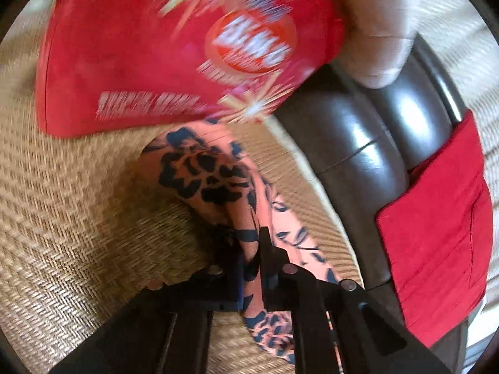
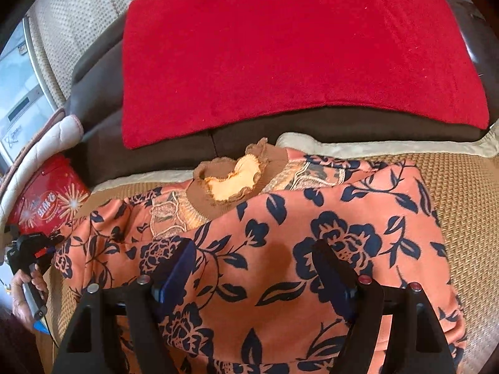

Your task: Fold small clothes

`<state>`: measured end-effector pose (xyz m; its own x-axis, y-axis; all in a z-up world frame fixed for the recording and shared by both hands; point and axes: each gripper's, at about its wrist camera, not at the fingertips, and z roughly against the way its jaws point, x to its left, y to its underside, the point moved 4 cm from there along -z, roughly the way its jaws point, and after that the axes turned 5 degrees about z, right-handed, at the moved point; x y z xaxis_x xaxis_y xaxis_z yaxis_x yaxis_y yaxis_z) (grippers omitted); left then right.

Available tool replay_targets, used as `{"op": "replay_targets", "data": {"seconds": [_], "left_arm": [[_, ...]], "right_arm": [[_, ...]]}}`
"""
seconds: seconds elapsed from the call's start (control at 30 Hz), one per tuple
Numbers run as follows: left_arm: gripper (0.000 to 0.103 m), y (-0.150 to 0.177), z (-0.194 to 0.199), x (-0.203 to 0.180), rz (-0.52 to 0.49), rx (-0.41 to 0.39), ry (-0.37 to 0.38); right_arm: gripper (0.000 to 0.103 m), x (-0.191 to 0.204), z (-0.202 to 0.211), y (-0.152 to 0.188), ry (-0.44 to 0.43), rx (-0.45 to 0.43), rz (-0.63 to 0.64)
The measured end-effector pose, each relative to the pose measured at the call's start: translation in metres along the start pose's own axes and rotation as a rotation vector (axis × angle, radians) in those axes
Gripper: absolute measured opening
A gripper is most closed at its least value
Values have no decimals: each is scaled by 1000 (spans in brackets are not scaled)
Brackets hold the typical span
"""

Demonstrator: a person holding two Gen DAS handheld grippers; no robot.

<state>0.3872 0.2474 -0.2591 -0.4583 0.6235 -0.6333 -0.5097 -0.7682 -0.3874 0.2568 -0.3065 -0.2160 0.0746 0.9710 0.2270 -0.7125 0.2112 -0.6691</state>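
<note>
Salmon-orange top (image 2: 280, 249) w/ navy floral print, brown ruffled collar (image 2: 230, 180). Plain red cloth (image 2: 280, 56) on dark brown sofa (image 2: 103, 124). Red tin (image 2: 50, 199) w/ white starbursts. Tan herringbone woven mat (image 1: 78, 218).

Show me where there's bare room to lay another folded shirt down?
Bare woven mat lies right of the floral top, up to the pale edging. In the left wrist view, more mat shows below the red tin. The middle is crowded: the top fills it.

Ahead of the left gripper (image 1: 251, 249), the red tin's (image 1: 174, 46) lettering is blurred beyond reading. The floral top (image 2: 280, 249) runs off the frame's bottom edge behind the right gripper's fingers (image 2: 330, 268).
</note>
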Motion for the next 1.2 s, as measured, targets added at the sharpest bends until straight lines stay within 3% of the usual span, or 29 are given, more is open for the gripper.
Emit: {"op": "replay_targets", "data": {"seconds": [0.2, 0.4, 0.57, 0.67, 0.73, 0.77, 0.8, 0.83, 0.87, 0.9, 0.97, 1.07, 1.2], "left_arm": [[6, 30, 51, -101, -279, -96, 113], [6, 137, 87, -214, -619, -35, 266], [6, 256, 82, -273, -819, 145, 371], [7, 333, 71, -289, -922, 335, 413], [10, 360, 70, -294, -959, 450, 441], [16, 366, 75, -294, -965, 475, 453], [30, 366, 83, -293, -966, 480, 473], [40, 361, 88, -293, -963, 462, 480], [60, 351, 96, -292, -954, 419, 482], [71, 336, 101, -290, -939, 363, 477], [73, 302, 114, -281, -896, 249, 450], [73, 251, 106, -265, -812, 134, 333], [73, 206, 79, -224, -657, 134, 206]], "right_arm": [[79, -17, 24, -9, -12, -71, -62], [80, -63, 53, -13, -12, -147, -197], [81, -113, 72, -12, -54, -198, -355], [82, -141, 78, -9, -86, -210, -432], [82, -151, 77, -9, -127, -201, -467], [82, -157, 76, -8, -166, -193, -499], [82, -160, 76, -6, -196, -186, -522], [82, -161, 75, -4, -228, -172, -545], [83, -162, 71, -3, -264, -150, -565], [83, -161, 65, -2, -302, -119, -576], [83, -154, 55, 0, -338, -65, -569], [83, -139, 44, 2, -363, -14, -521], [83, -96, 40, -5, -363, 33, -331]]}}
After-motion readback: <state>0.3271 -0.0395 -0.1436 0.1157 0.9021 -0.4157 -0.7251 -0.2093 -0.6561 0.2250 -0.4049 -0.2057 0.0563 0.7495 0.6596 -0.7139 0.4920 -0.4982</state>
